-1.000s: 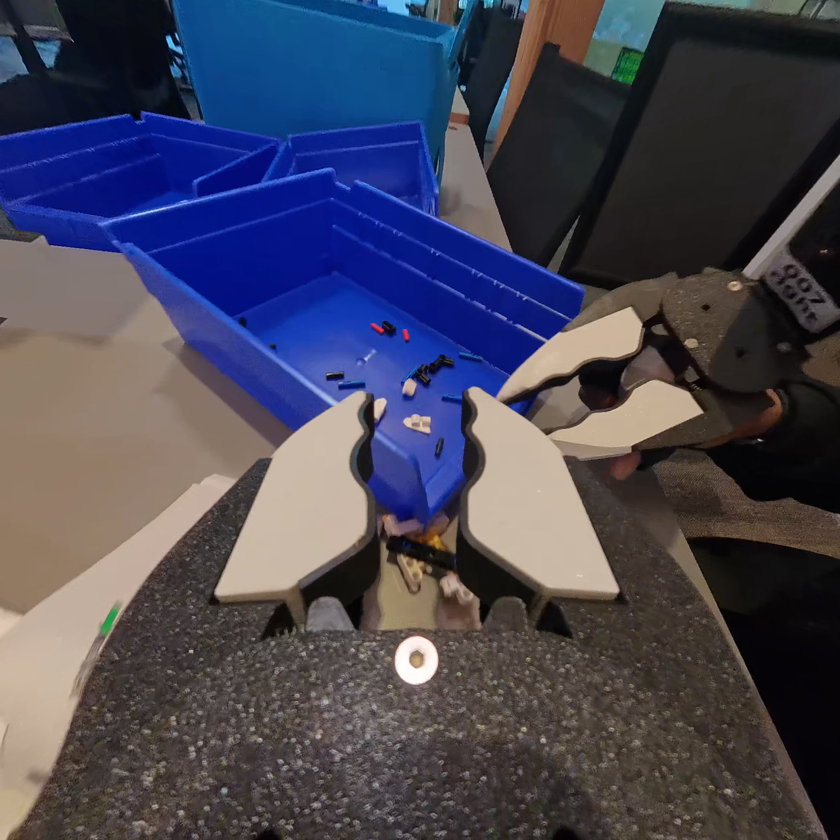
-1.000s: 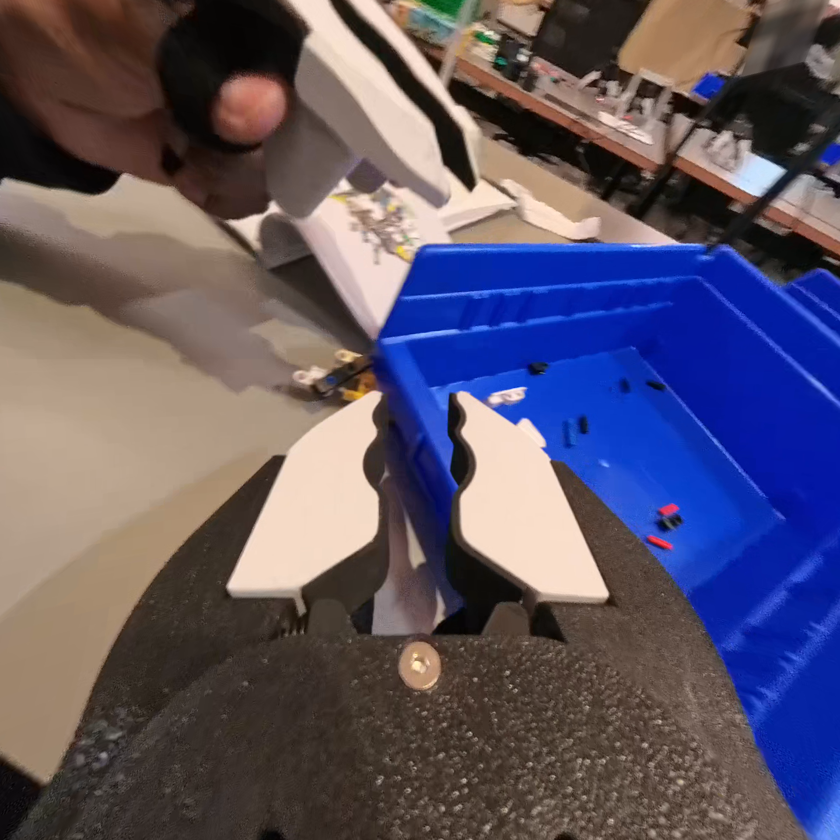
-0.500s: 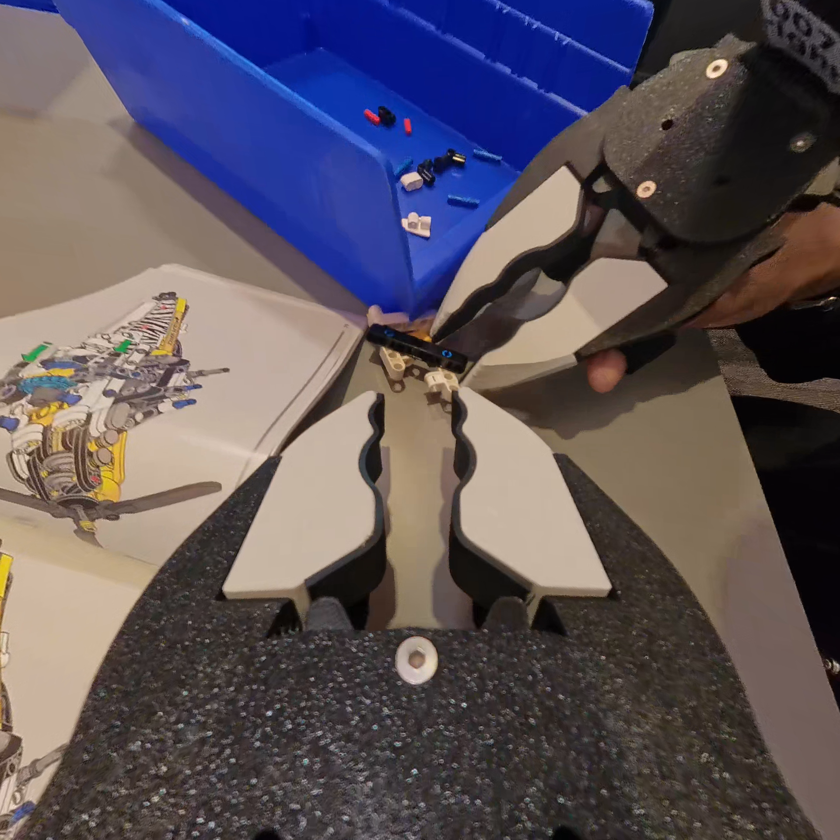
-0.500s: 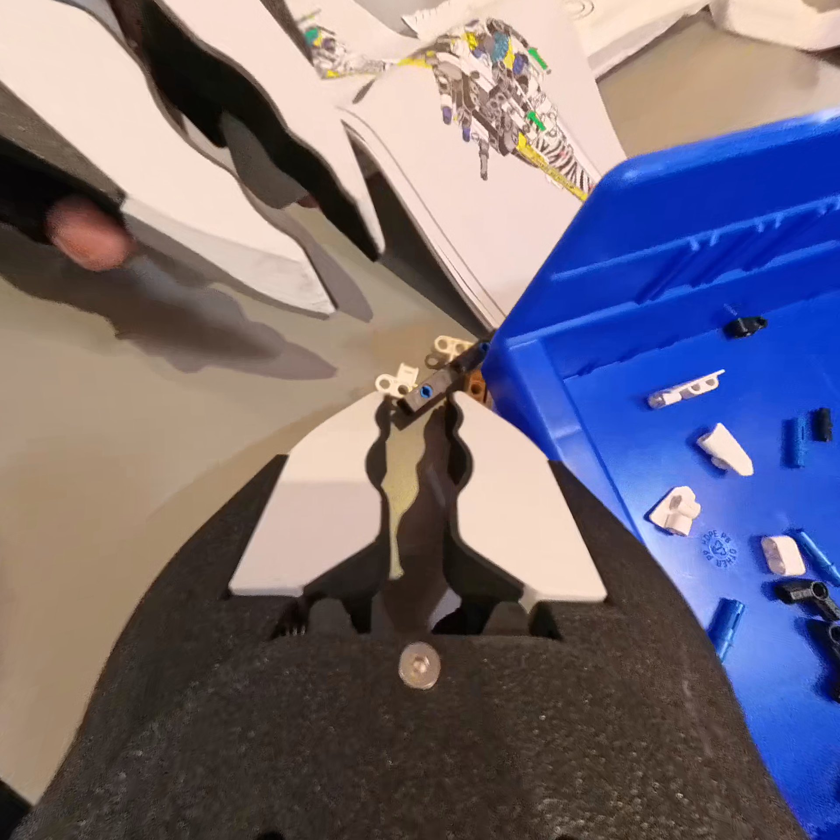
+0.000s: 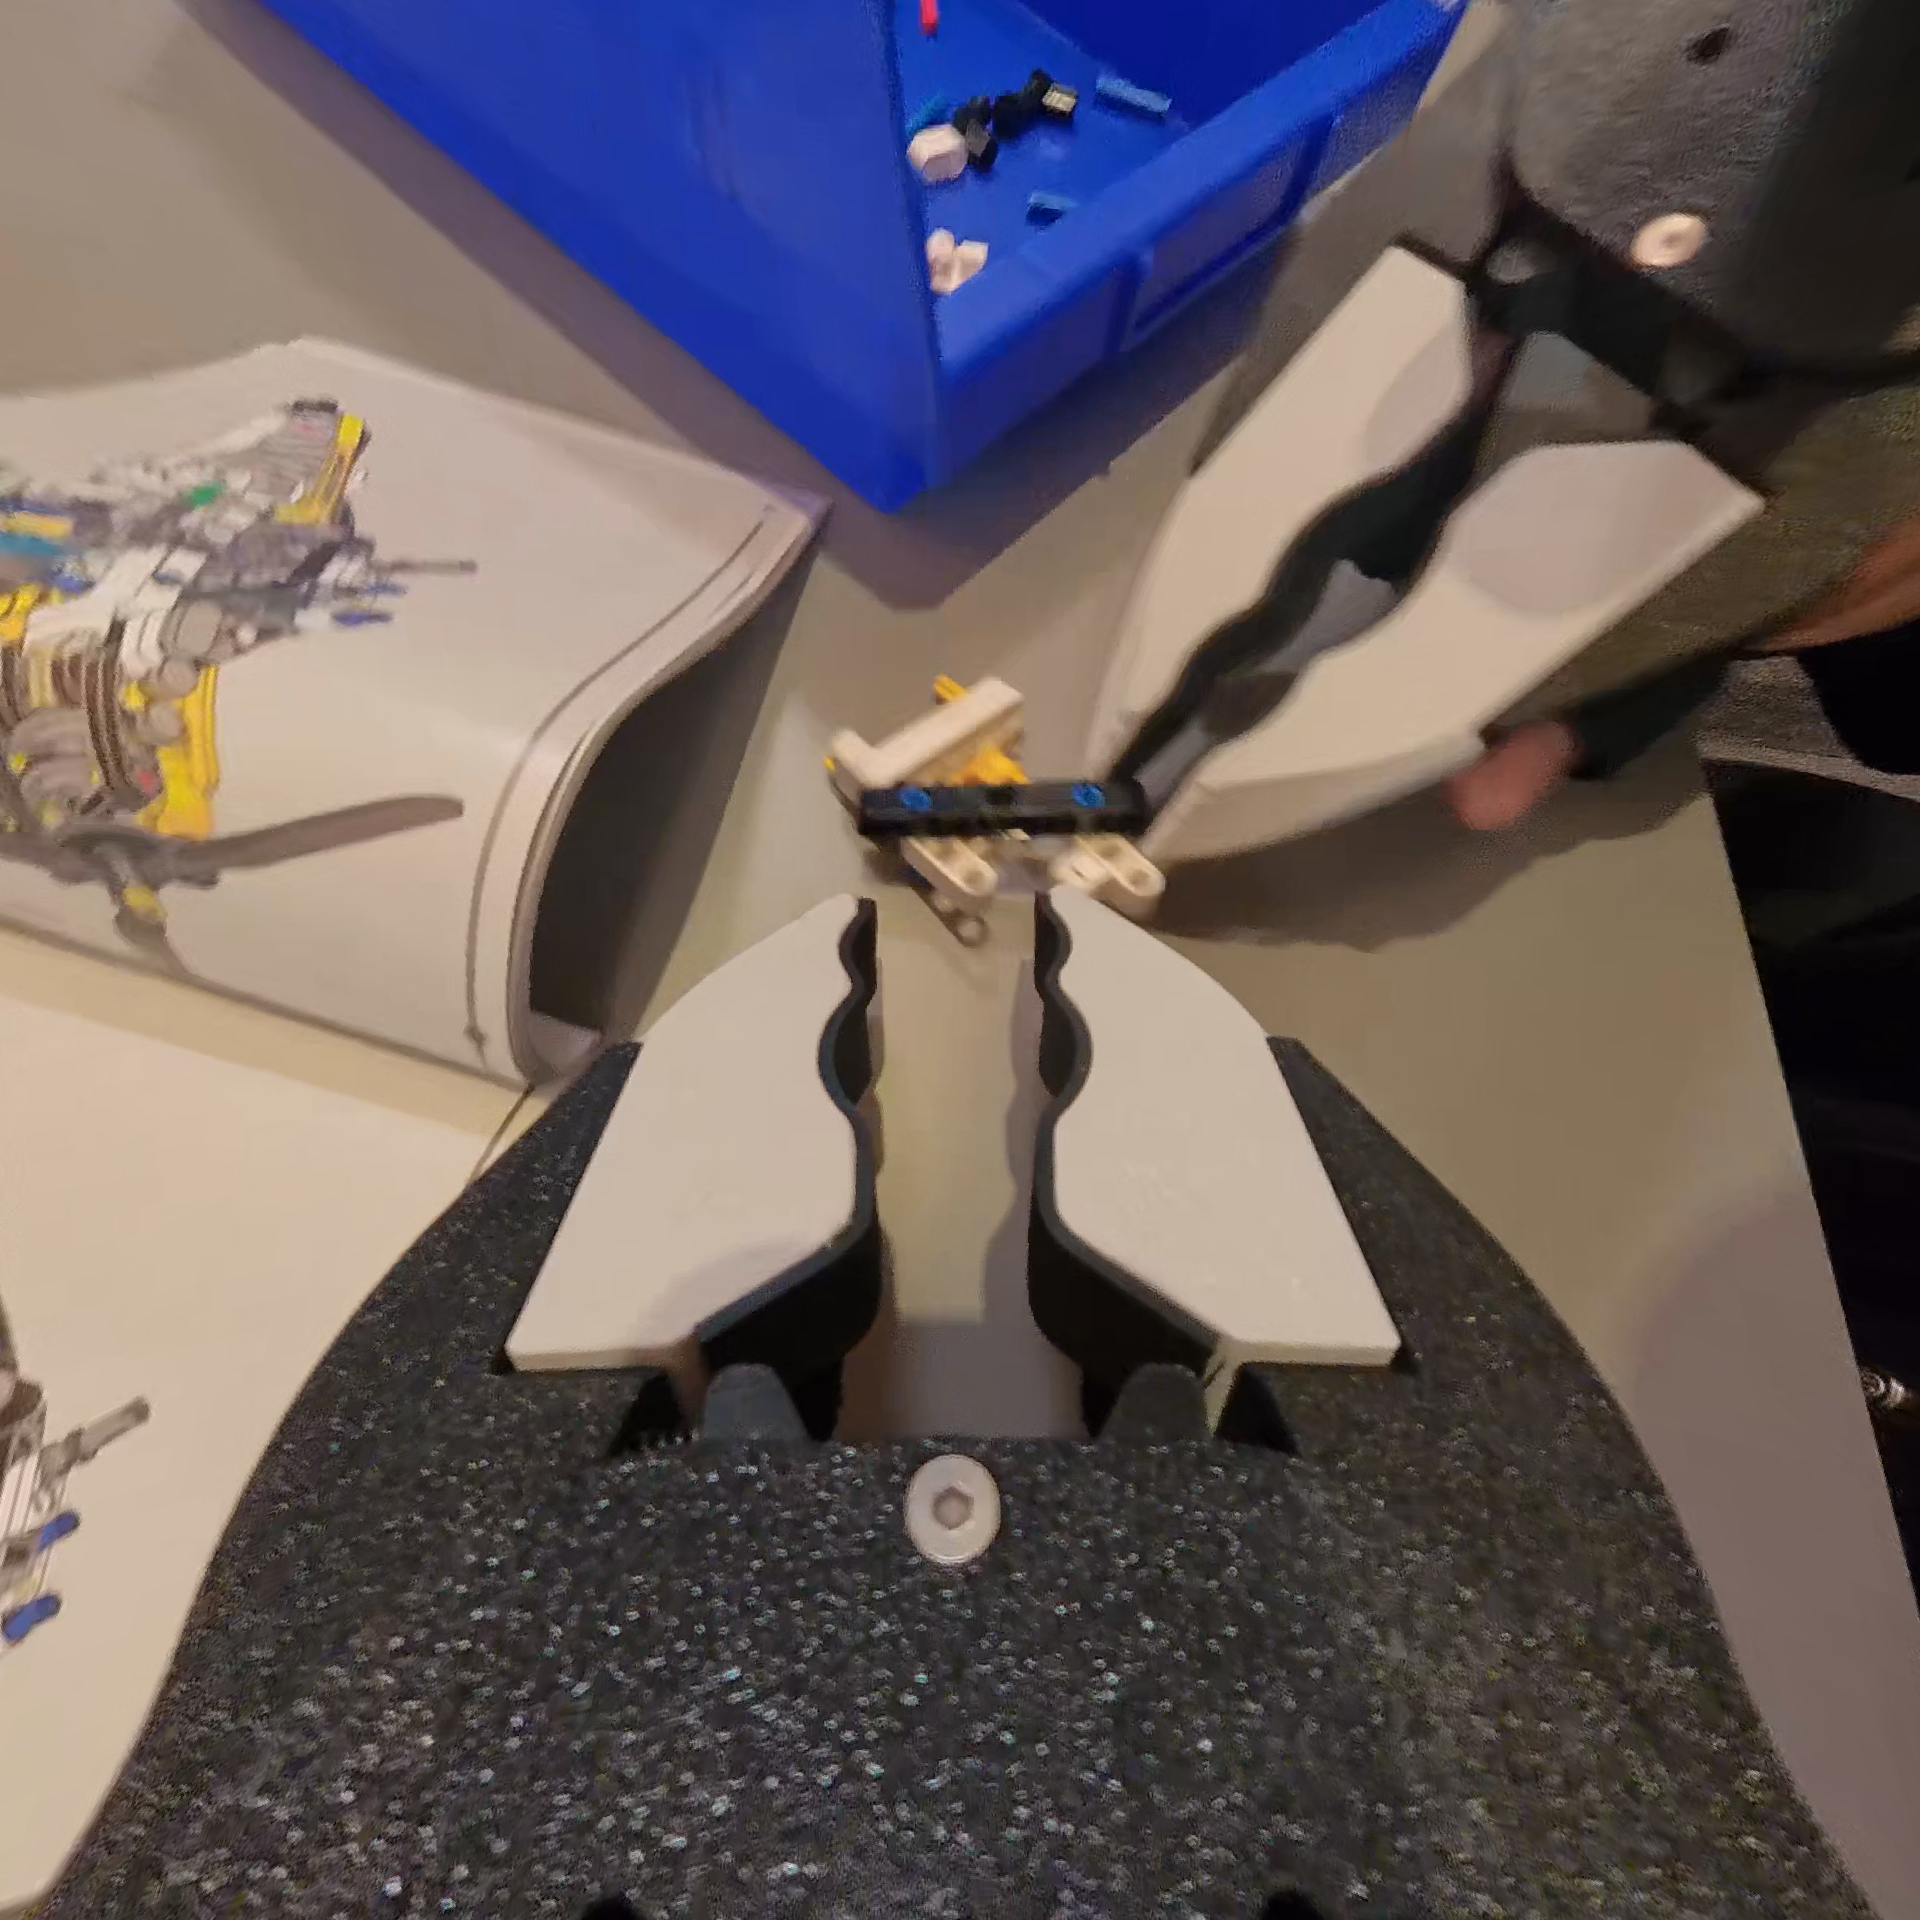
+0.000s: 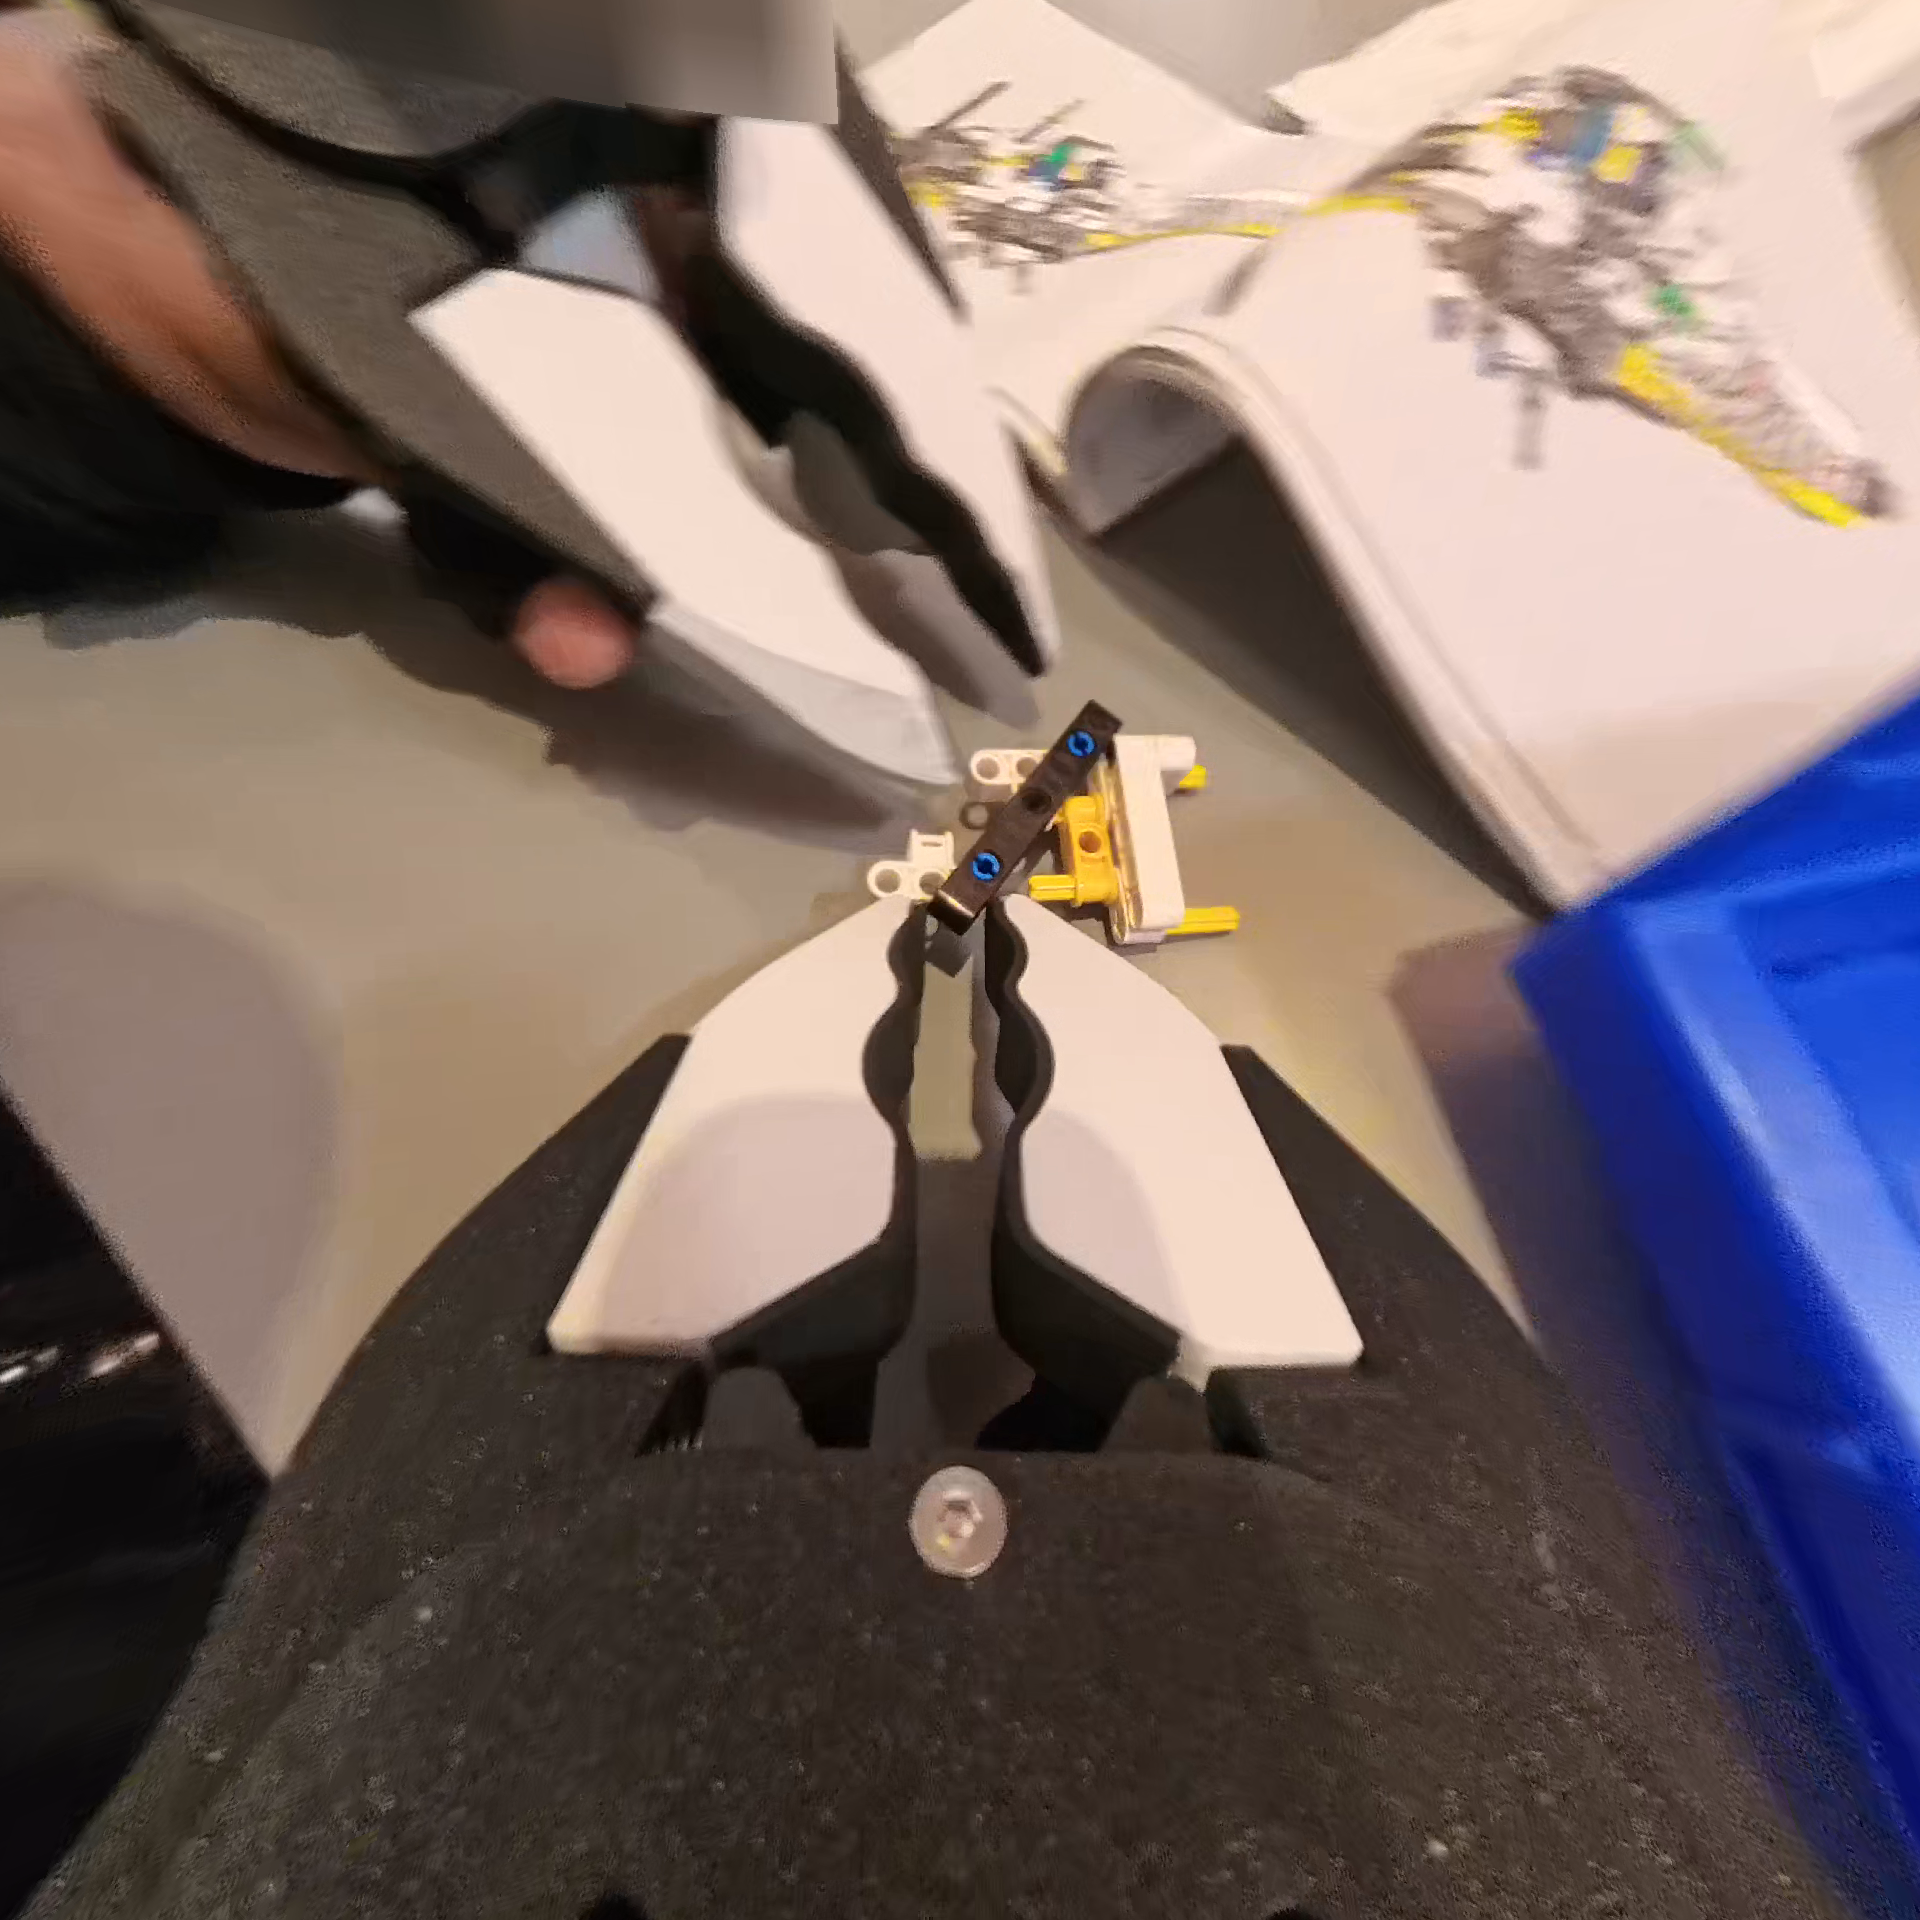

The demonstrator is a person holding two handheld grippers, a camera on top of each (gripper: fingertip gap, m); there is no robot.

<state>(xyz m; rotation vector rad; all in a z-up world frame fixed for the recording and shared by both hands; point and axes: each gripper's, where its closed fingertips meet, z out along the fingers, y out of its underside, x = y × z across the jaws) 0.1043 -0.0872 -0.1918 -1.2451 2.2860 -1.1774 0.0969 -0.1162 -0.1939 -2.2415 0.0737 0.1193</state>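
A small brick assembly lies on the grey table: a black beam (image 6: 1029,810) with blue pins, joined to white and yellow pieces (image 6: 1143,831). My right gripper (image 6: 956,920) is shut on the near end of the black beam. The left wrist view shows the same grip, with my right gripper (image 5: 1138,774) on the right end of the beam (image 5: 997,805). My left gripper (image 5: 951,914) is open and empty, its tips just short of the assembly's white lugs. It also shows in the right wrist view (image 6: 987,717), above the assembly.
A blue bin (image 5: 727,208) with several small loose parts (image 5: 977,114) stands just beyond the assembly; it is at the right in the right wrist view (image 6: 1714,1039). An open picture booklet (image 5: 312,644) lies to the left, its page curling up. A hand (image 5: 1507,769) holds the right gripper. My left and right fingertips are right by each other.
My right gripper closed on the end of the black beam, and the assembly came away from the bin's corner. My left gripper came closer to the assembly and stayed open.
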